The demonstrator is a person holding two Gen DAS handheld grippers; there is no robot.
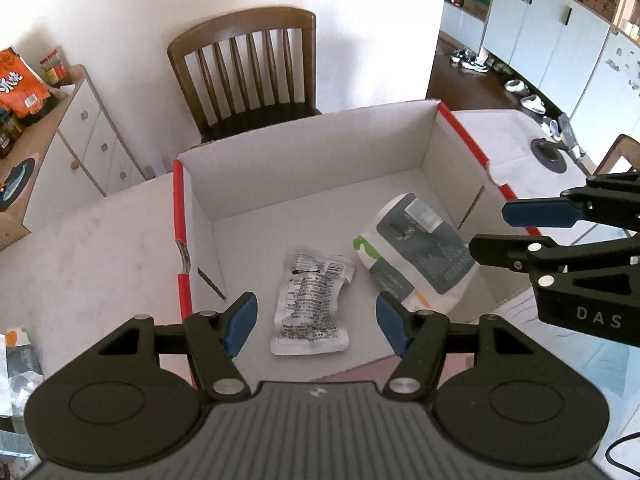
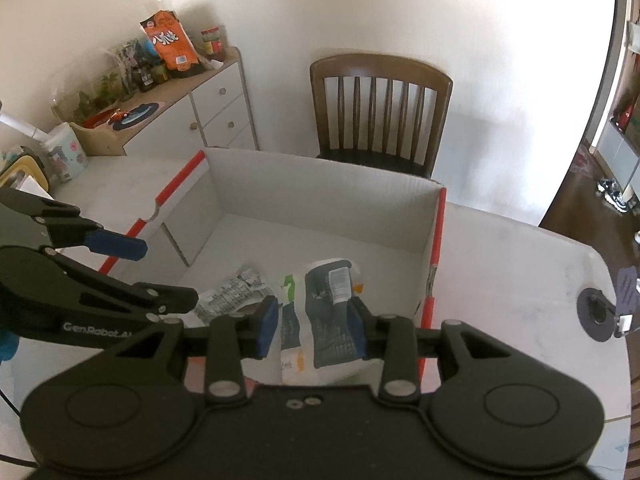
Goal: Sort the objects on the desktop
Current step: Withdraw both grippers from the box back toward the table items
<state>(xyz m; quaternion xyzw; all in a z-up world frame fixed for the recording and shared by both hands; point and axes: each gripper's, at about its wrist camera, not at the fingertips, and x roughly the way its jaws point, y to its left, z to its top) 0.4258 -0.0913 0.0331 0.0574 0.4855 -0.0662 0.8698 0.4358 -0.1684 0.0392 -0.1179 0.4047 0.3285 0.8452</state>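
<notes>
A white cardboard box [image 1: 436,148] with red edges stands open on the white table. Two things lie on its floor: a crumpled silver foil packet [image 1: 310,304] and, to its right, a larger white and grey pouch [image 1: 416,252] tilted toward the right wall. My left gripper [image 1: 316,320] hangs open above the packet, with nothing between its blue pads. My right gripper [image 2: 312,328] is open above the pouch [image 2: 332,308], which shows between the fingers but lies lower, in the box. The right gripper [image 1: 490,230] reaches in from the right, and the left gripper [image 2: 170,272] from the left beside the packet [image 2: 236,296].
A wooden chair [image 1: 248,68] stands behind the box against the wall. A white sideboard [image 2: 216,108] at the left carries an orange snack bag [image 2: 172,40] and jars. A black round stand [image 1: 550,154] sits on the table [image 1: 100,240] to the right. Papers lie at the near left.
</notes>
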